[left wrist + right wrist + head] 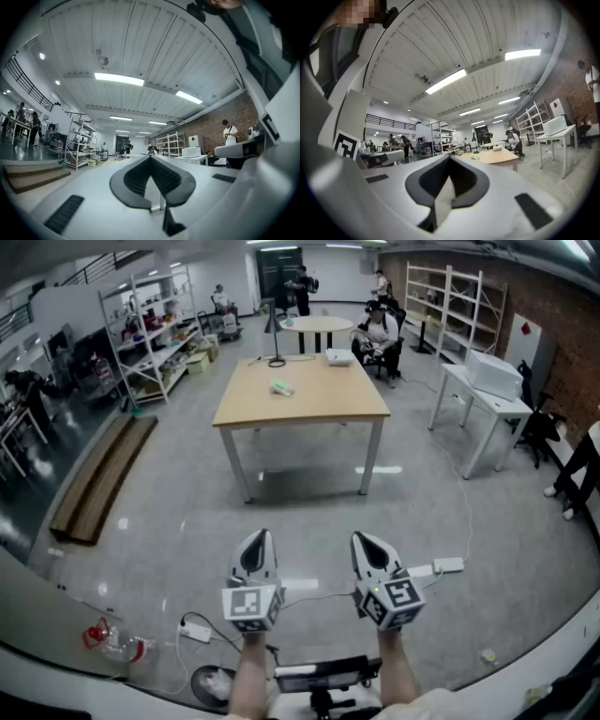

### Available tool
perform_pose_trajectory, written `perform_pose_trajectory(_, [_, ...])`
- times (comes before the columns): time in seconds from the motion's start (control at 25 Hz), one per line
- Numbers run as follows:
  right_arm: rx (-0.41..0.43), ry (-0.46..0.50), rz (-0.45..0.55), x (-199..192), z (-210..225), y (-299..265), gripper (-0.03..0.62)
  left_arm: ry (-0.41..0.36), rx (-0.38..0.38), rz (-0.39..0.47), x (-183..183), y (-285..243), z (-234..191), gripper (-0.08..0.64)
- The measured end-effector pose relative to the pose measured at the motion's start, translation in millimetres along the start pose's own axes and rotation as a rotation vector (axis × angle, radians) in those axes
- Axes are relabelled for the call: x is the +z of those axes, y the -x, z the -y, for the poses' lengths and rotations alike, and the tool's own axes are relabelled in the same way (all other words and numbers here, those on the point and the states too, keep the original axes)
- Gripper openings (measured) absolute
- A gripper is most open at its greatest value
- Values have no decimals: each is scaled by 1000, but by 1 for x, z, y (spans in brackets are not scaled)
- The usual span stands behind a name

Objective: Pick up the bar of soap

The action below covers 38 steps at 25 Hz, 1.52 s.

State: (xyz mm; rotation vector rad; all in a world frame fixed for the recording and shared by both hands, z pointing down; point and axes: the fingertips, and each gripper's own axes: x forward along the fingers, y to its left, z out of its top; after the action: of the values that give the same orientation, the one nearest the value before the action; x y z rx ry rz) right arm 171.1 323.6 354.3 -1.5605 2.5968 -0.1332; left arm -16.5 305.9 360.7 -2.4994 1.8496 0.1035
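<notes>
1. Bar of soap (281, 387): a small, pale green, rounded block lying flat on the left half of a rectangular table (309, 409) with a smooth light-wood top and pale metal legs. Visible in the right gripper view too, as a greenish speck on the same tabletop.
2. Also on that top: a black desk lamp (274, 334) with a round base near the far edge, and a white boxy device (338, 357) at the far right corner. Both apart from the soap.
3. Beyond the table, a round table (317, 324) and seated people (379, 334). At the left, white metal shelving (150, 329) loaded with goods. At the right, a white desk (487, 404) carrying a white box (493, 373), near a brick wall (544, 306).
4. On the glossy grey floor (309, 512): long wooden planks (98, 479) at the left, and a white power strip (448, 565) with its cable just right of the grippers.
5. Soap well apart from both grippers, with a stretch of floor and the table's near edge between.
6. Left gripper (257, 540): white shell, black ribbed pads, marker cube at the rear. Jaws drawn together, tips touching, pressing only on each other.
7. Right gripper (366, 542): same build. Jaws closed tip to tip, holding nothing, pointed towards the table.
</notes>
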Motion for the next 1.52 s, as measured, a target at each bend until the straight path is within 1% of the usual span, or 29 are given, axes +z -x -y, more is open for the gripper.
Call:
perform_pose_trajectory(0.2, [2,-20,15,7,5,2,6,-13,3,18,7,-2,2,5])
perform_pose_trajectory(0.48, [21,-9,13,10,-2,3,6,-15,-3,-15,-2,2,4,5])
perform_pose_trajectory(0.64, [15,-19,15,11,1,10,6,-19,-2,-22,0,7,8,5])
perform_pose_trajectory(0.84, [20,-43,49,21,8,10,5,-46,-3,-5,8,4,13,5])
perform_pose_trajectory(1.0, [25,-41,40,19,11,10,5,-45,15,-1,9,3,12,5])
perform_pose_trajectory(1.2, [33,-64,26,11,26,16,3,-21,46,-50,-12,5,17,5])
perform_pose_trajectory(1.32, [50,-75,20,8,37,15,3,-30,59,-54,-15,2,27,5])
perform_pose_trajectory(1.52, [64,-89,-6,-1,53,9,3,-43,61,-68,-23,-7,39,5])
